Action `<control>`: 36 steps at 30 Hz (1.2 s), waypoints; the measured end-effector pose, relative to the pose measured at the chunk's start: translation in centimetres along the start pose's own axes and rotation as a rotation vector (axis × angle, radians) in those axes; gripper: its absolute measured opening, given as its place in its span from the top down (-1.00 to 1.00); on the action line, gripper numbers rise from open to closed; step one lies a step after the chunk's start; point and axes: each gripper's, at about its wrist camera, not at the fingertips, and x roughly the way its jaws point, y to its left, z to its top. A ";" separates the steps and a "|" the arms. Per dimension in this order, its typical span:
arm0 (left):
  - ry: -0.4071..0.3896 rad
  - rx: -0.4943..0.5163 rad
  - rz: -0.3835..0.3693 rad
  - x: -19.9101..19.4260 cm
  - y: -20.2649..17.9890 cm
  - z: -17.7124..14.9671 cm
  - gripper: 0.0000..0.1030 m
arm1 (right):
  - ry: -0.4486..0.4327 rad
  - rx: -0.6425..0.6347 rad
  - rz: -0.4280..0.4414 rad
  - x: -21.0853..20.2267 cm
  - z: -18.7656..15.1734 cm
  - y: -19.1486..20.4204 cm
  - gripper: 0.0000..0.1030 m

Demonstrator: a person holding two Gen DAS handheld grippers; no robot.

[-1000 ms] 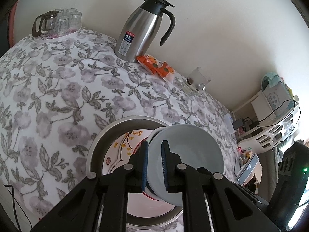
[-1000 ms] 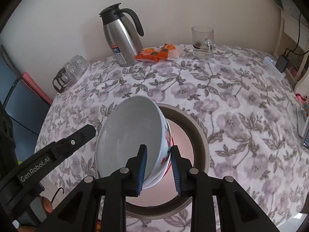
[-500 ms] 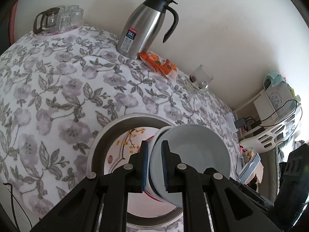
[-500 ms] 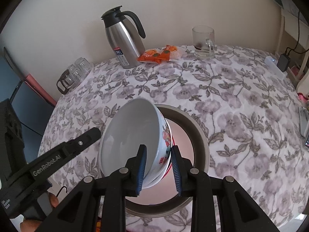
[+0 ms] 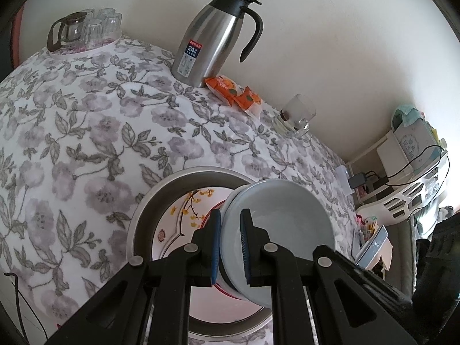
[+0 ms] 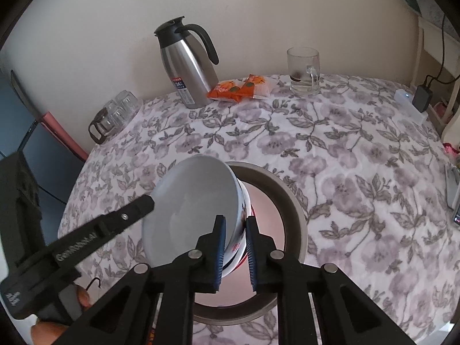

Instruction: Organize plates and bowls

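- the left view shows a patterned plate with yellow flowers lying in the metal basin; the right view hides that plate behind the bowl and shows only the basin's pinkish inside
- the right view shows the bowl's outer wall with red and dark print, and the left tool reaching to its far rim; the left view shows mainly the bowl's pale grey inside
- left tool: narrow, its blue pads pinching the bowl's rim
- right tool: narrow, clamped on the near rim of the same bowl
- the bowl is tilted on its side, held between both tools over the basin; i cannot tell whether it touches the plate
- the counter is covered with a white cloth printed with grey-purple flowers and stands against a plain cream wall
- the left view alone shows a white shelf unit with cables beside the counter; the right view alone shows a blue panel at the left
- count: one bowl, one plate, one basin, one steel jug, one glass mug, two orange snack packs, one small glass pot with several upturned glasses on a tray
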 end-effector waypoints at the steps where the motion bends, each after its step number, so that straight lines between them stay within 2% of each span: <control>1: -0.003 0.000 -0.001 -0.1 0.0 0.0 0.77 | 0.003 -0.001 -0.001 0.1 0.0 0.0 0.72; 10: -0.018 0.012 0.007 -0.5 -0.3 -0.1 0.77 | 0.001 0.010 0.017 -0.1 -0.2 -0.3 0.70; 17: -0.059 0.102 0.054 -2.4 -1.1 -0.8 0.70 | -0.060 -0.038 -0.007 -2.5 -1.3 0.6 0.66; 18: -0.067 0.111 0.063 -2.8 -1.0 -1.0 0.59 | -0.066 -0.041 -0.018 -2.7 -1.5 0.6 0.61; 19: -0.074 0.120 0.079 -3.1 -1.0 -1.2 0.31 | -0.072 -0.046 -0.032 -2.9 -1.9 0.6 0.58; 21: -0.091 0.143 0.118 -3.9 -0.8 -1.6 -0.07 | -0.082 -0.055 -0.055 -3.2 -2.5 0.6 0.44; 22: -0.098 0.157 0.135 -4.3 -0.7 -1.8 -0.09 | -0.086 -0.061 -0.066 -3.3 -2.9 0.6 0.41; 24: -0.099 0.180 0.158 -4.7 -0.5 -2.2 -0.14 | -0.091 -0.063 -0.089 -3.5 -3.5 0.5 0.12; 26: -0.092 0.203 0.181 -5.1 -0.4 -2.8 -0.27 | -0.096 -0.058 -0.110 -3.6 -4.1 0.3 -0.02; 28: -0.088 0.218 0.198 -5.3 -0.1 -3.4 -0.38 | -0.095 -0.051 -0.116 -3.8 -4.6 0.1 -0.04; 30: -0.076 0.224 0.221 -5.3 0.3 -3.9 -0.46 | -0.095 -0.049 -0.119 -4.0 -5.1 0.1 -0.21; 31: -0.067 0.225 0.227 -5.3 0.5 -4.2 -0.50 | -0.091 -0.054 -0.121 -4.0 -5.3 0.2 -0.23; 35: -0.042 0.218 0.246 -5.2 1.5 -5.1 -0.54 | -0.097 -0.082 -0.148 -4.7 -5.7 0.8 -0.36; 36: -0.039 0.219 0.251 -5.1 1.6 -5.3 -0.61 | -0.098 -0.088 -0.160 -4.9 -5.8 0.8 -0.38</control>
